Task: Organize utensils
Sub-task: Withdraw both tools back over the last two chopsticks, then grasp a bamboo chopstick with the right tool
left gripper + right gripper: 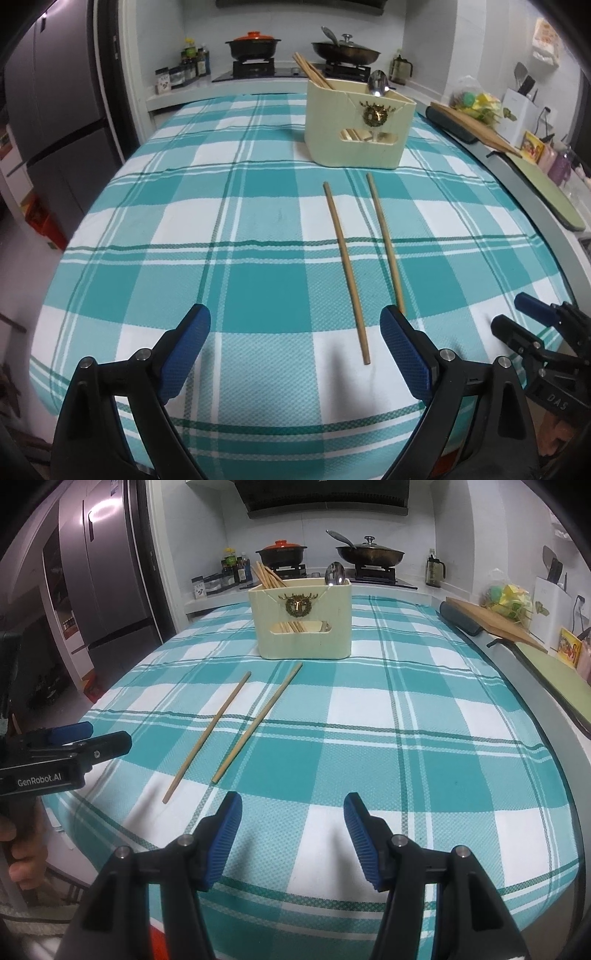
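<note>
Two chopsticks (345, 271) lie loose on the checked cloth (155, 236) before the cream holder (356, 123); both the left gripper (295, 345) and right gripper (292, 829) hover spread and empty; next, I think, one must pinch a stick.

A teal-and-white checked tablecloth (369, 738) is spread over the table. At the upper left of the frame a steel refrigerator (107, 583) is seen. A stove (332, 572) is set against the pale back wall (436, 528), under a dark range hood (325, 498).
</note>
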A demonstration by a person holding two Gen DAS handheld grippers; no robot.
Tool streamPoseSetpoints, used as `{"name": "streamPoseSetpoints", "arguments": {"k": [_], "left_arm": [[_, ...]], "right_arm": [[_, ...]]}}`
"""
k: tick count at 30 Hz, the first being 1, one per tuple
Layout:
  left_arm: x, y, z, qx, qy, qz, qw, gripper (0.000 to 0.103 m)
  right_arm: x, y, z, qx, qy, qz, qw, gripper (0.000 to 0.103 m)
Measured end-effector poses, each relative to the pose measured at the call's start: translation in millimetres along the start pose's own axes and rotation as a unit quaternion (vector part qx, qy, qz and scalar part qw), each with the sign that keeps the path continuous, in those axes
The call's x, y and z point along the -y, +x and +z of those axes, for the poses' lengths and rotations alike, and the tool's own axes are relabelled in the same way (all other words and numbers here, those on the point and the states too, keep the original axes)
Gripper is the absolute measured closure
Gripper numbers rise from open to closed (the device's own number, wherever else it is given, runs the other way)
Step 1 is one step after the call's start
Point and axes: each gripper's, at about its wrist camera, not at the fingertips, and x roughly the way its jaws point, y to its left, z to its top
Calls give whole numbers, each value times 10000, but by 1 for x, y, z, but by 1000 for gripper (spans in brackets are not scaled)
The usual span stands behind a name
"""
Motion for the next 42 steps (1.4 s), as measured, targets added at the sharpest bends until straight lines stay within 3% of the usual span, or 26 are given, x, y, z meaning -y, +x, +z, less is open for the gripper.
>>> {"name": "streamPoseSetpoints", "arguments": {"k": [7, 13, 18, 23, 27, 29, 35, 42], "left_arm": [[-13, 9, -5, -102, -255, -28, 9996, 9], [-20, 18, -6, -197, -420, -126, 9988, 9], [-20, 15, -7, -179, -457, -120, 9987, 9], [-23, 3, -8, -36, -397, 43, 9992, 9], [-31, 3, -14, -116, -485, 99, 9987, 9], [-34, 5, -16, -147, -519, 129, 9985, 9], [-30, 14, -18, -239, -514, 51, 9984, 9], [-15, 24, -20, -416, -448, -229, 9979, 9]], "right_arm": [[-9, 17, -10, -279, -121, -35, 9995, 44], [-6, 26, 5, -242, -142, -30, 9996, 45], [-13, 69, 49, -470, -330, 170, 9982, 71], [-32, 122, 91, -648, -387, 289, 9967, 73], [-36, 157, 97, -998, -385, 211, 9940, 74], [-37, 154, 93, -876, -541, 11, 9947, 91], [-2, 122, 66, -846, -145, -243, 9960, 95], [39, 73, 24, -750, 3, -556, 9956, 93]]}}
